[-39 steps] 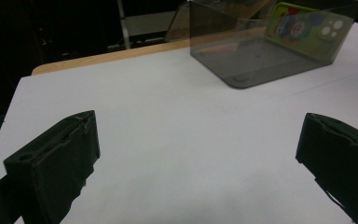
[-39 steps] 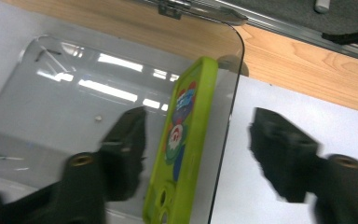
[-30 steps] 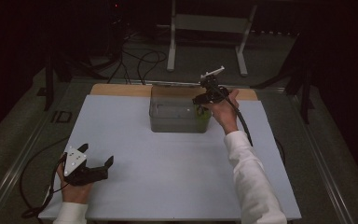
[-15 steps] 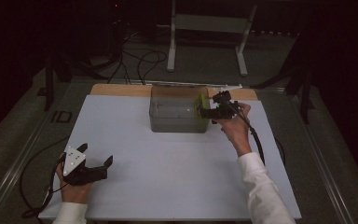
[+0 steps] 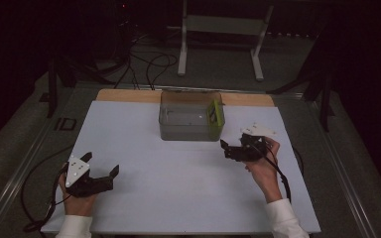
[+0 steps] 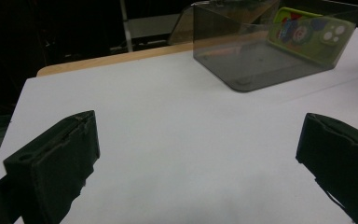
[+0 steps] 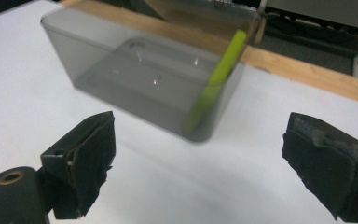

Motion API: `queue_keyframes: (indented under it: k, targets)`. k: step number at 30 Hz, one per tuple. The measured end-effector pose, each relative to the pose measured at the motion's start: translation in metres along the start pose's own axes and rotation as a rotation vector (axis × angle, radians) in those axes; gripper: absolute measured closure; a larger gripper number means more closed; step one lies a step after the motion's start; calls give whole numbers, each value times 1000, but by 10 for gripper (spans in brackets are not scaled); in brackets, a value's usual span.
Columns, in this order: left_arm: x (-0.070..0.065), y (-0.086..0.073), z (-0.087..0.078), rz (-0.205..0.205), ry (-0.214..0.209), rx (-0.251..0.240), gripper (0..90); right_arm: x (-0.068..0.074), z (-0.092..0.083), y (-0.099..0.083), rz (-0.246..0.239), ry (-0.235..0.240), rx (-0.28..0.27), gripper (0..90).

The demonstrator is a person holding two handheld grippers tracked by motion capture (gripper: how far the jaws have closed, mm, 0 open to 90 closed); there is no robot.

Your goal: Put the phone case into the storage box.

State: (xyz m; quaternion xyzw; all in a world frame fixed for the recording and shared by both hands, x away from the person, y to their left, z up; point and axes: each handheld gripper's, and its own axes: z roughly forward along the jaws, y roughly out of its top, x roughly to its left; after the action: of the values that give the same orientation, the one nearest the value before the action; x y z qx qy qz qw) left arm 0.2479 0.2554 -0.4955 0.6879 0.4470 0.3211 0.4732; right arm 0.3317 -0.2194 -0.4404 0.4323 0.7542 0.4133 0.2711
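Standing on edge inside the clear grey bin (image 5: 191, 124), the green phone case (image 5: 215, 114) leans against the bin's right-hand wall, so the placing step looks done, as far as the pictures allow. The bin sits at the far middle of the white worktop (image 5: 178, 198), just in front of a wooden strip along the far edge. The right hand-held gripper (image 5: 226, 149) hovers low over the worktop, near the bin's right front corner but apart from it; its jaws have just been opening and now stand wide with nothing between them, which reads as a release already made. The left hand-held gripper (image 5: 101, 166) rests near the front left of the worktop, well apart from the bin, jaws wide and empty too. In the left gripper view the case shows printed circles on its face, though the tinted wall makes finer detail hard to tell. What is left is probably little: no other loose item lies on the worktop to be picked up.
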Motion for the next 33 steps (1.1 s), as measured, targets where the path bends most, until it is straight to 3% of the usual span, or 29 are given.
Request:
queue_keyframes:
  k: [2, 11, 21, 26, 33]
  targets:
    - [0, 0, 0, 0, -4, 2, 0, 1, -8, -12, -5, 2, -58, 95]
    - [0, 0, 0, 5, -9, 5, 0, 2, -32, -60, 36, 14, -206, 96]
    - [-3, 0, 1, 25, -22, 18, 0, 5, -40, -91, 24, -28, -226, 102]
    - [-5, -1, 4, 36, -30, 26, 0, 10, -44, -98, 17, -21, -233, 102]
    - [-11, -2, 6, 71, -33, 46, 0, 5, -50, -103, 22, -23, -254, 102]
